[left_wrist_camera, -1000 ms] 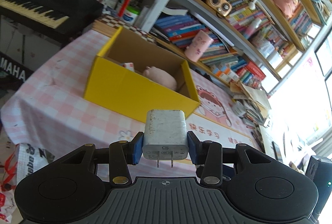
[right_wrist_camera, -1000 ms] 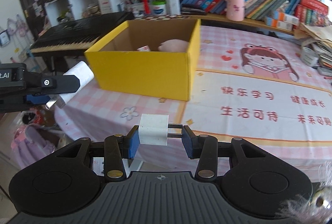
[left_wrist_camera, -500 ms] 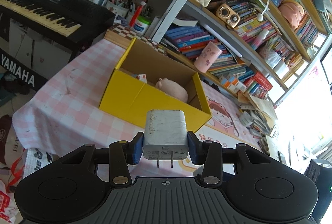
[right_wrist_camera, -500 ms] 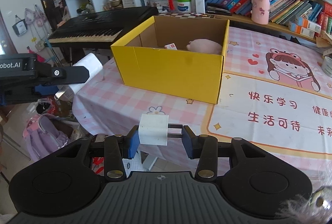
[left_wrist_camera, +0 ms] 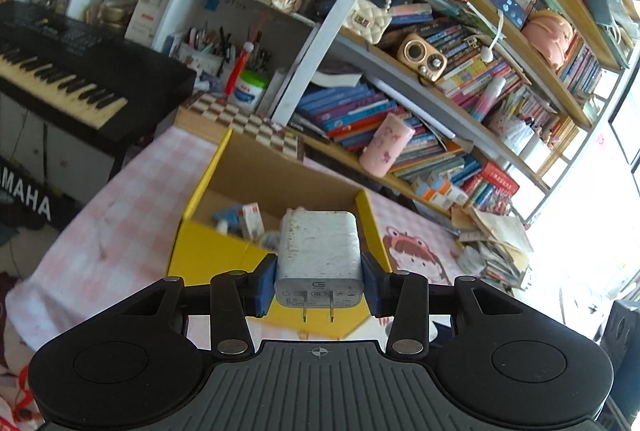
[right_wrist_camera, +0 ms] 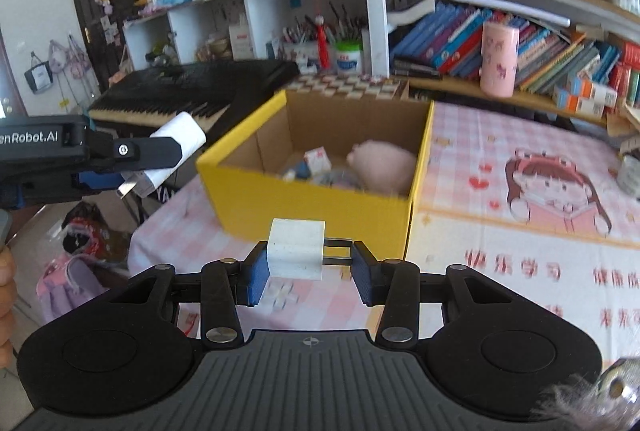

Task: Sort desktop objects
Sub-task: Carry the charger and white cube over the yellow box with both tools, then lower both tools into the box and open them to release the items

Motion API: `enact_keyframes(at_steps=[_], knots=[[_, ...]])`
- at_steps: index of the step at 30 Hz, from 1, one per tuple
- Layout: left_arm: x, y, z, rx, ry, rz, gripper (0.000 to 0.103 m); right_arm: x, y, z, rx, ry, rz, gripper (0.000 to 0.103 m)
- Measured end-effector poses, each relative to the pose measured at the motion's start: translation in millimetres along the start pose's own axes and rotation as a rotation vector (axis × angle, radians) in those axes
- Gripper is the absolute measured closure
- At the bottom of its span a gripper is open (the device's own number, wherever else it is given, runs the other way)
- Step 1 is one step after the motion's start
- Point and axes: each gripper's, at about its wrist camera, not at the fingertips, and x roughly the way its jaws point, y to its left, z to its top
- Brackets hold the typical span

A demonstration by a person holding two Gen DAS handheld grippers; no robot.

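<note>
Each tool clamps a plug: left tool (left_wrist_camera: 319,285) charger (left_wrist_camera: 318,251), right tool (right_wrist_camera: 306,271) cube adapter (right_wrist_camera: 296,251).

two white chargers (left_wrist_camera: 319,247) (right_wrist_camera: 297,248) near one yellow box (right_wrist_camera: 316,197); inside the box, one pink plush (right_wrist_camera: 384,165) and one small carton (right_wrist_camera: 318,160).

- The charger (left_wrist_camera: 319,249) hides most of the pink toy (right_wrist_camera: 382,165) in the left view.
- Small items (right_wrist_camera: 316,161) in the box (right_wrist_camera: 320,191) are blurred, unidentifiable.
- The keyboard (left_wrist_camera: 60,71) is cut off at the left edge.
- Mat lettering (right_wrist_camera: 536,271) is smeared.
</note>
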Motion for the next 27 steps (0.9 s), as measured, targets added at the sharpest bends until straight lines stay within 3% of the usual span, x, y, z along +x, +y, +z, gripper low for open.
enact_keyframes(at_steps=[9,19,27], knots=[[46.0,-7.7,24.3,0.03,0.008,0.042,0.061,37.8,-24.9,40.2,-0.036,-0.027,0.026,0.063],[121.0,-3.2,43.5,0.034,0.088,0.108,0.061,106.0,-43.3,68.1,-0.162,0.022,0.049,0.063],[159.4,2.3,56.3,0.043,0.129,0.166,0.061,147.8,-50.3,83.0,-0.223,0.059,0.086,0.063]])
